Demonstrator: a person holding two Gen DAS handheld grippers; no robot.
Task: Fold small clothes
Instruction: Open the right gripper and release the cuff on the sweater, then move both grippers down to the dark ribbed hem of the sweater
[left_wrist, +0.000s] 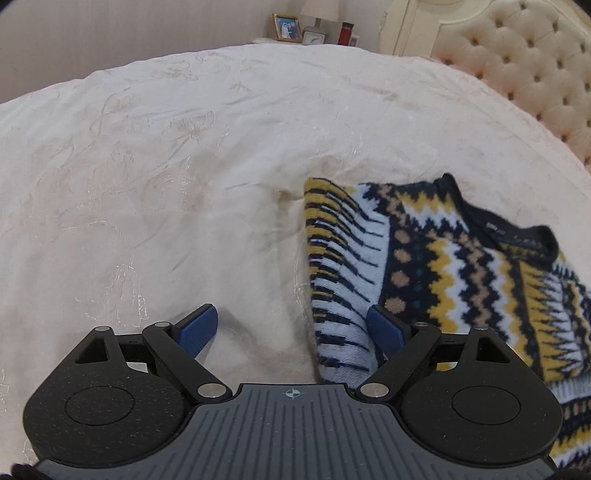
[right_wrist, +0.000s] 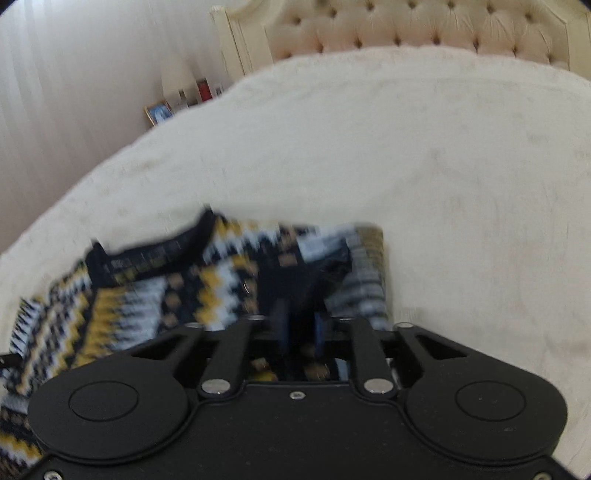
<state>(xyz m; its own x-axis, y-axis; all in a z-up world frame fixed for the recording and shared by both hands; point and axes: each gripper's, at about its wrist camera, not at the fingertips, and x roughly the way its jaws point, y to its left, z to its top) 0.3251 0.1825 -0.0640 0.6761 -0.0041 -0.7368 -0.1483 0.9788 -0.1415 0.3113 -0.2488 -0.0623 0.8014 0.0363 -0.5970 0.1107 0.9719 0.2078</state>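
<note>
A small knit sweater (left_wrist: 436, 254) with navy, yellow, white and tan zigzags lies on the cream bedspread (left_wrist: 166, 177). Its sleeves are folded in and its dark collar points to the far side. My left gripper (left_wrist: 291, 328) is open wide and low over the bed. The sweater's striped left edge lies just inside its right finger (left_wrist: 384, 330), and the pads are not pressing on it. In the blurred right wrist view, my right gripper (right_wrist: 301, 326) hovers over the sweater (right_wrist: 155, 295) near its right folded edge. Its blue pads stand a narrow gap apart. Whether cloth is pinched there is lost in the blur.
A tufted cream headboard (left_wrist: 535, 74) stands at the far right of the bed. A bedside table beyond the bed holds a framed picture (left_wrist: 286, 27), a clock, a lamp and a red bottle (left_wrist: 346, 33). Bare bedspread spreads left of the sweater.
</note>
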